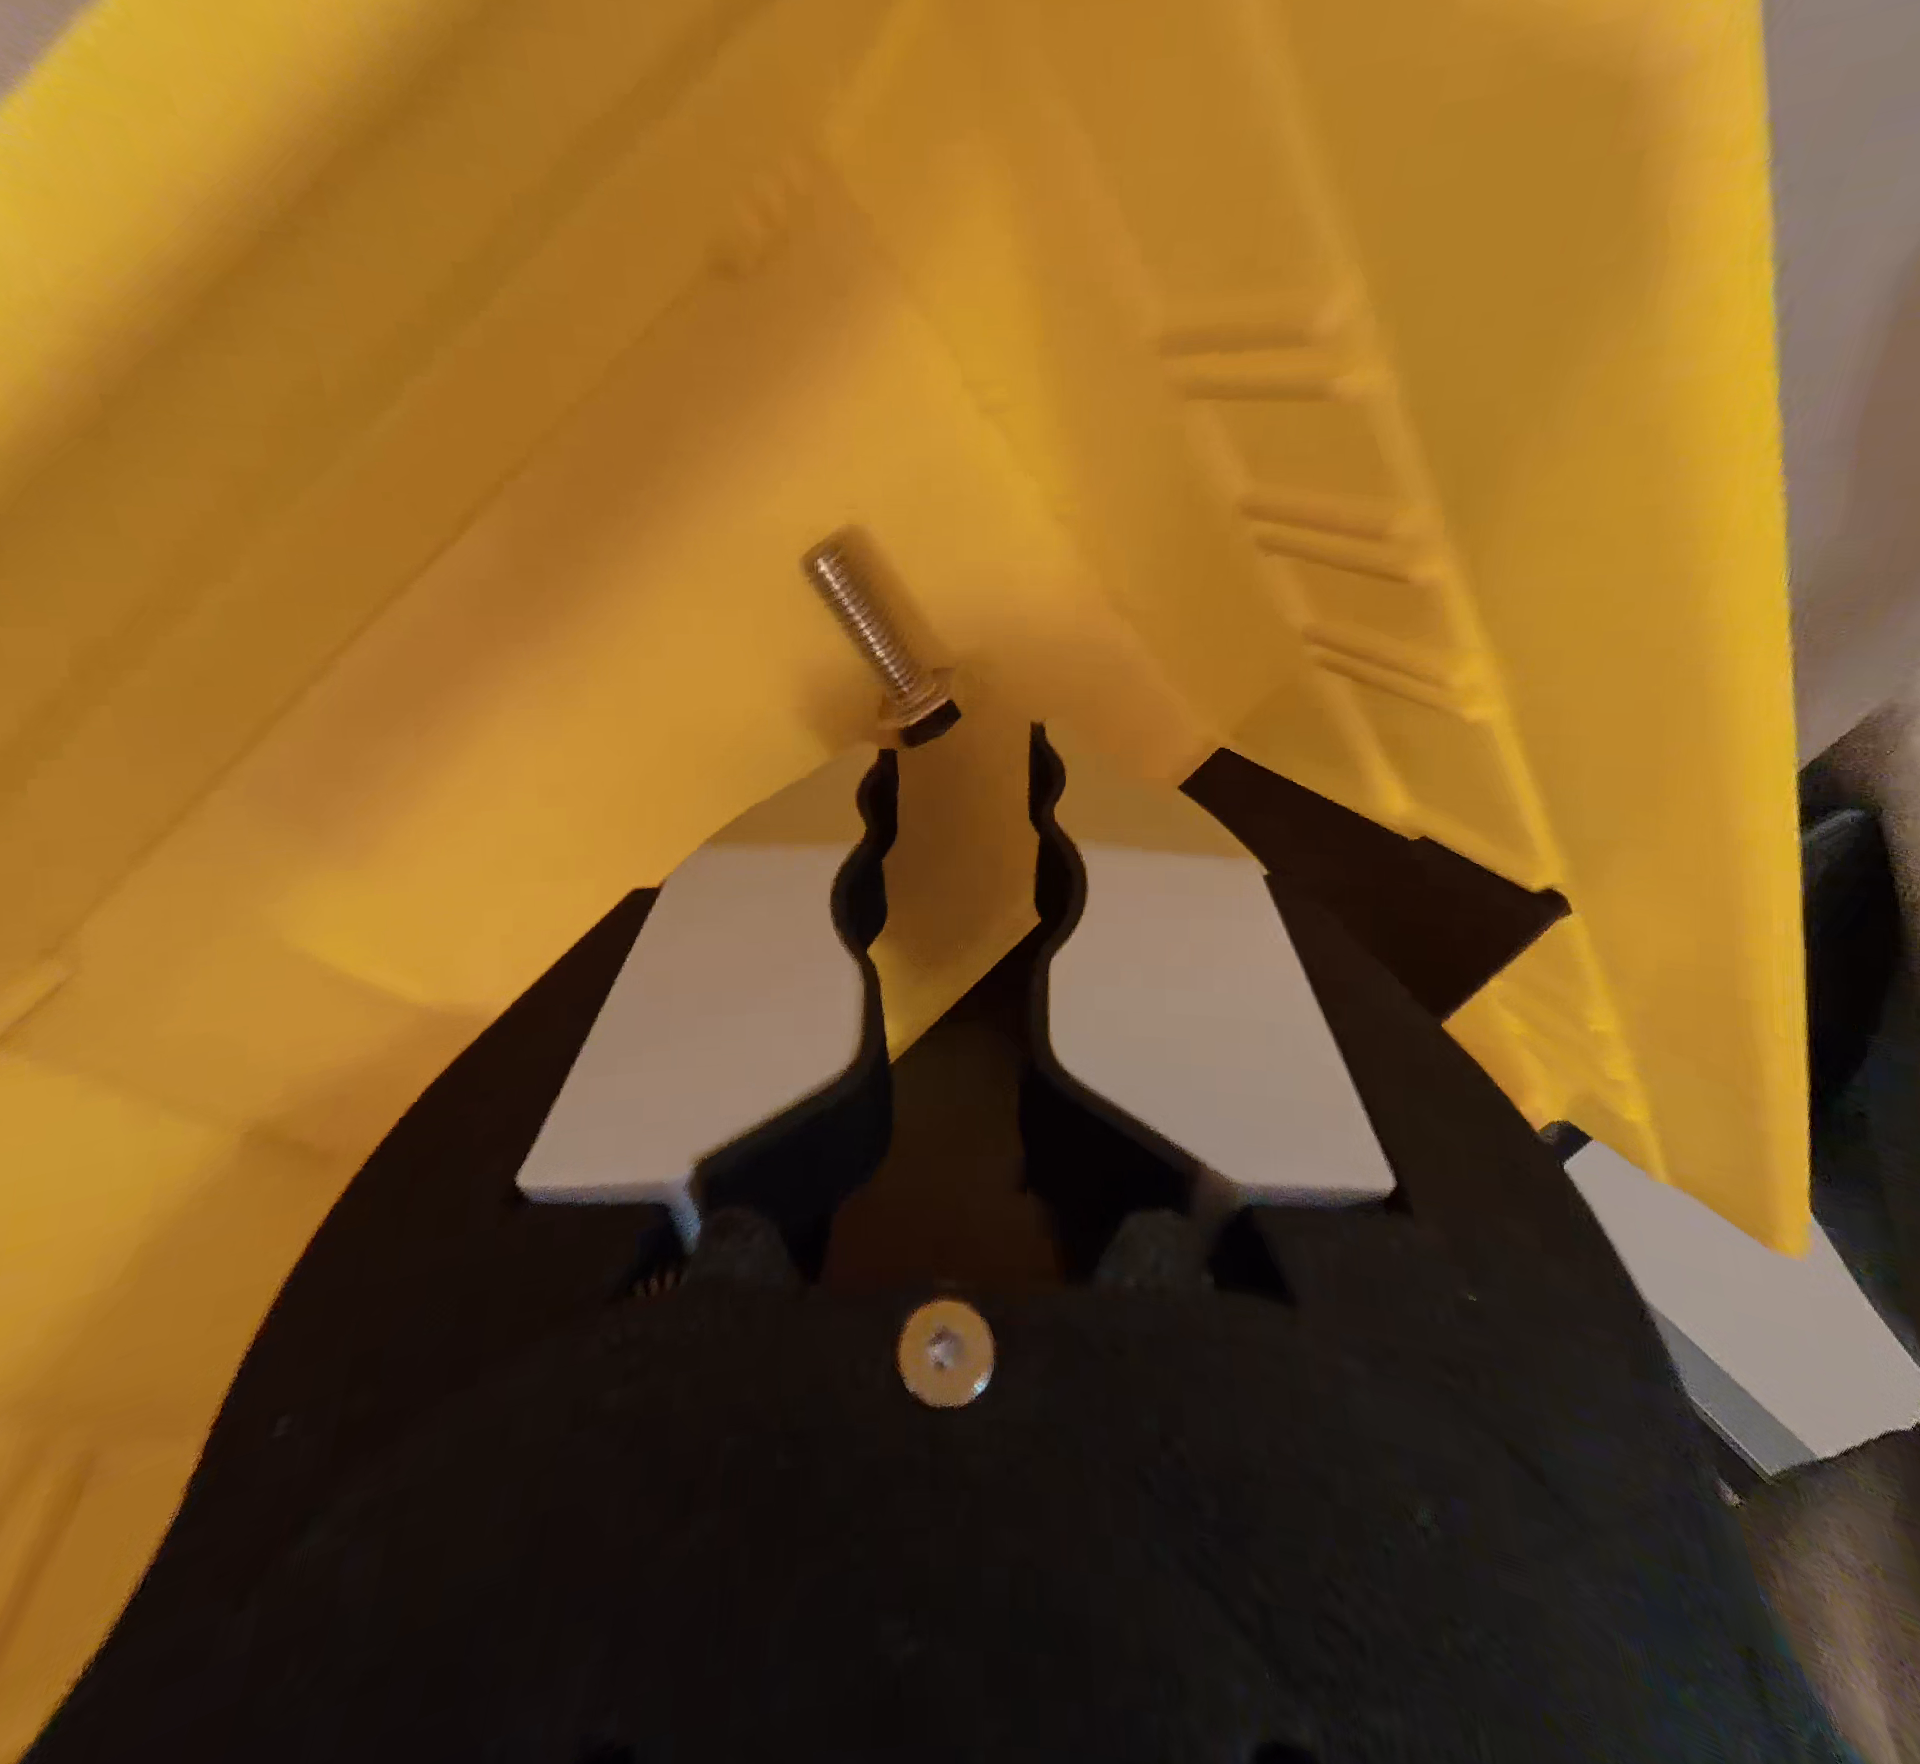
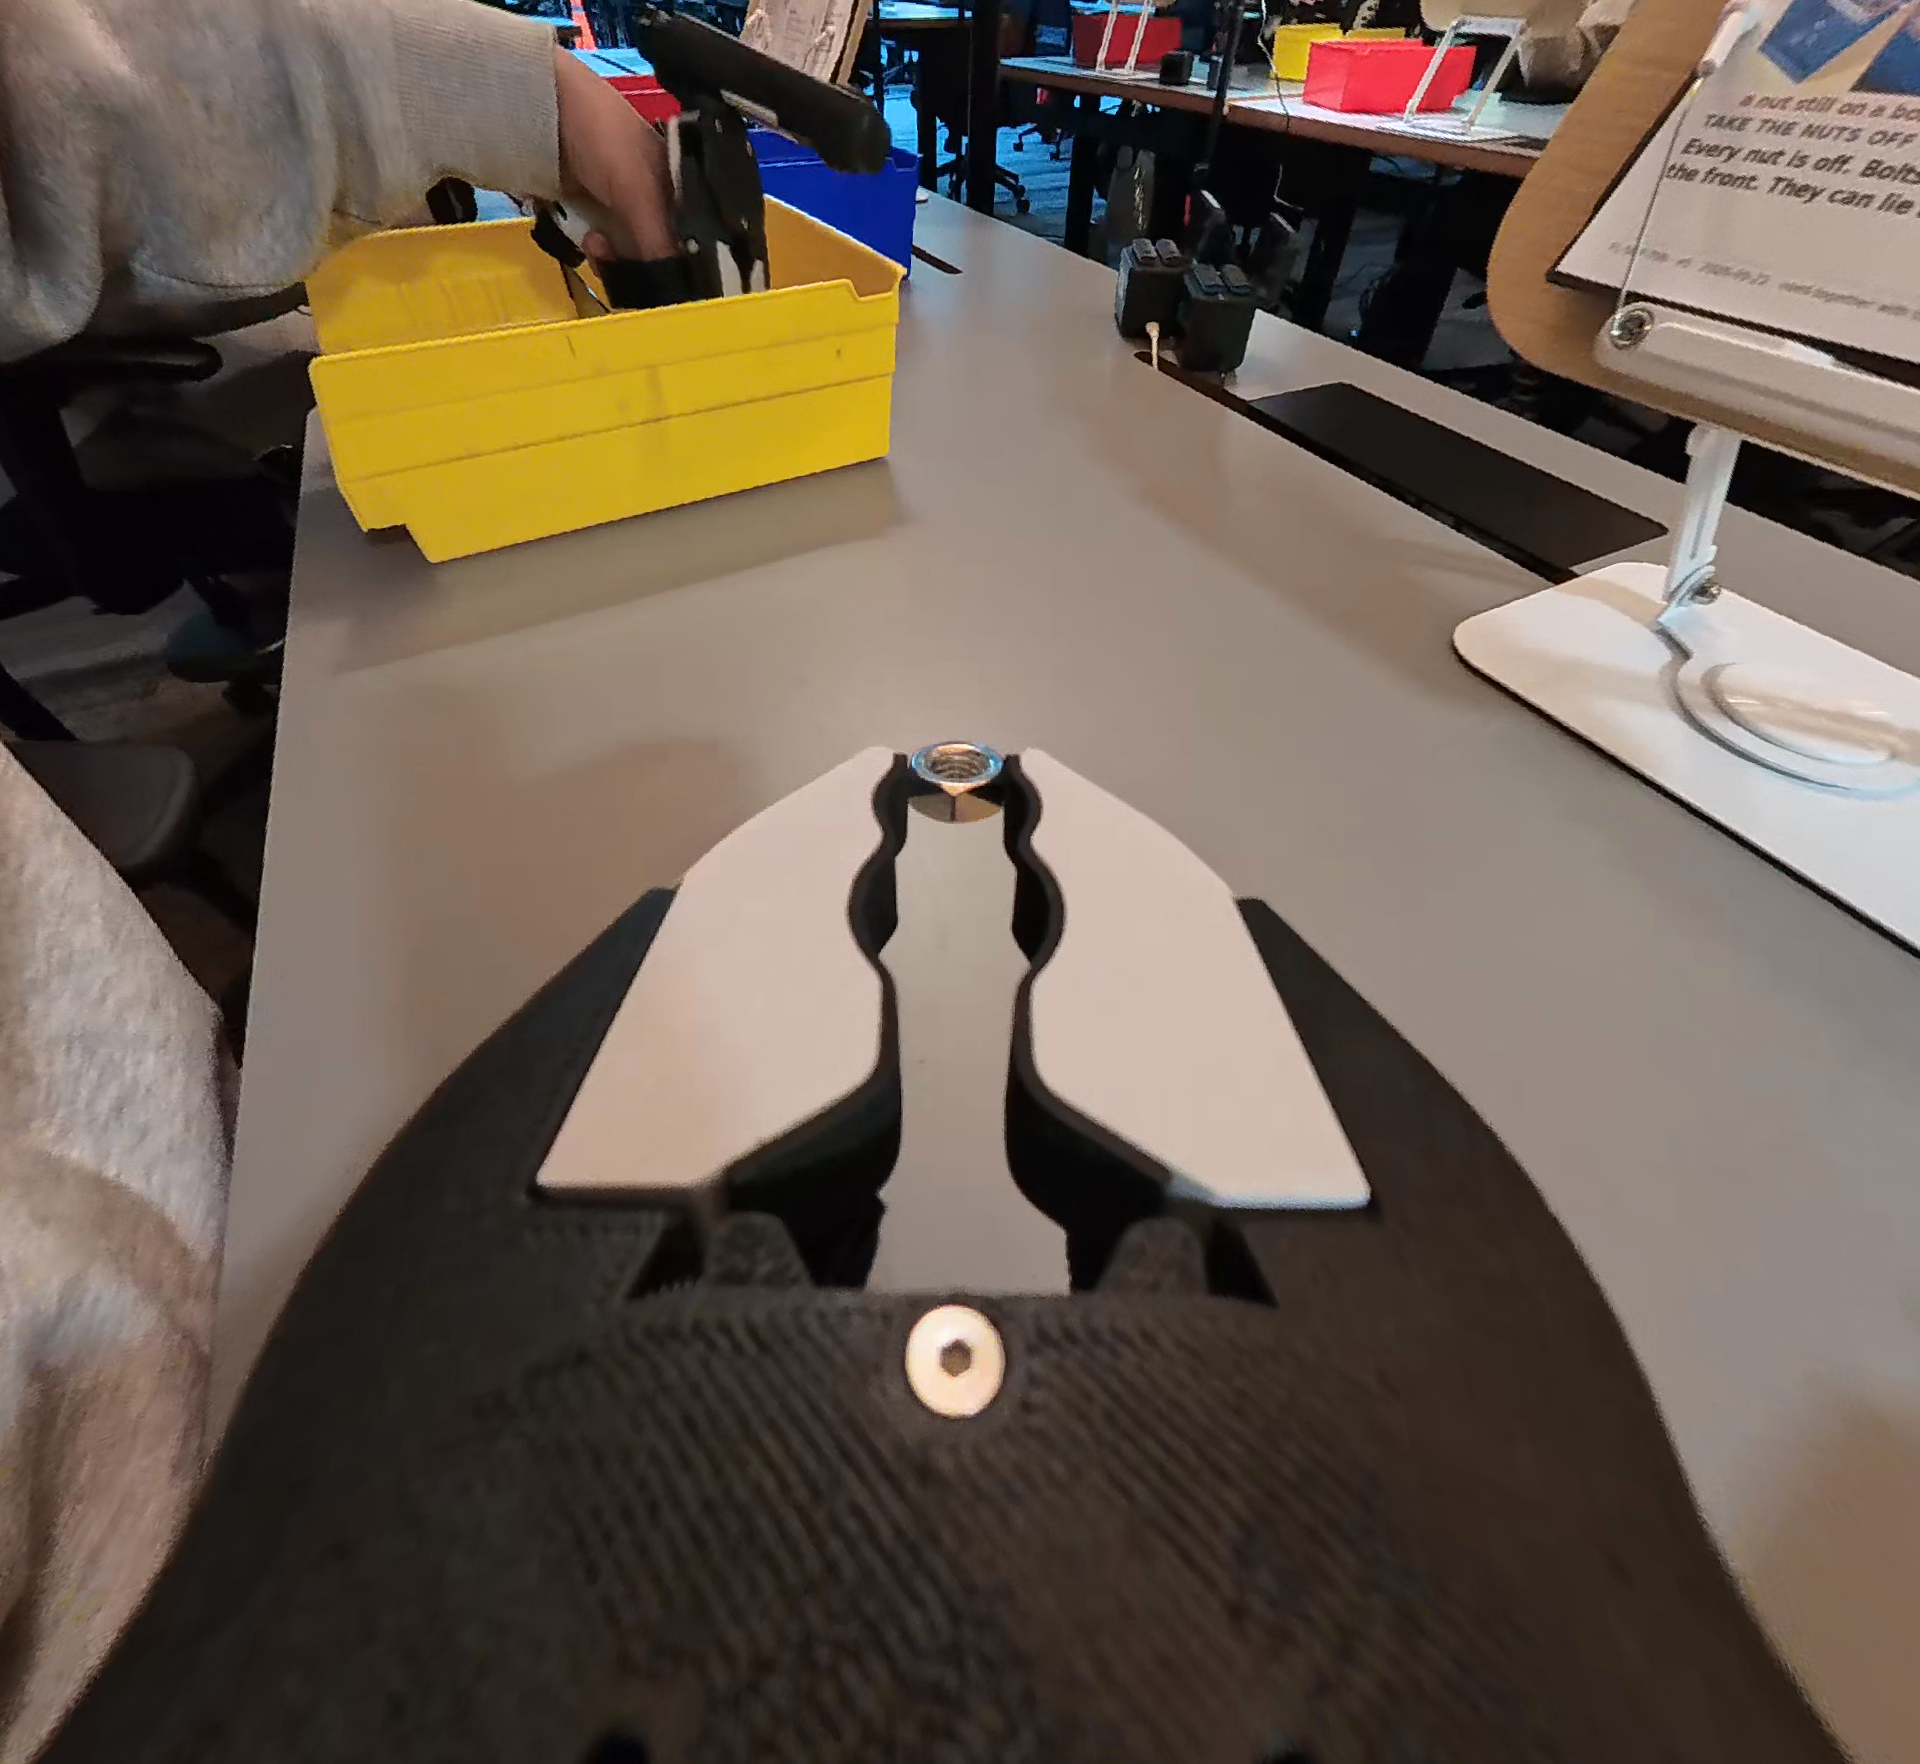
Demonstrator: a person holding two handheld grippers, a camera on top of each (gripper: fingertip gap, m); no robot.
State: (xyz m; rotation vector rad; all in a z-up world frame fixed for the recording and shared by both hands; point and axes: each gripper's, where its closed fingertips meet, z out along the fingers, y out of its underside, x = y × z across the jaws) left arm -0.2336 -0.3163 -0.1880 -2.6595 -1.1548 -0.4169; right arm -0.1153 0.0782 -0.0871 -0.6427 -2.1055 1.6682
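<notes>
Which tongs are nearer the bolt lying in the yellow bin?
Left. The left tongs sit inside the yellow bin, tips beside the bolt; the right tongs hold a nut over the table.

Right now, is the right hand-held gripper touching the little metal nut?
Touching. The right wrist view shows the right hand-held gripper pinching the nut between its fingertips.

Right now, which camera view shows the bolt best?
The left wrist view: the bolt lies in the yellow bin, just beyond the left gripper. The right wrist view shows only the bin's outside; the bolt is hidden.
</notes>
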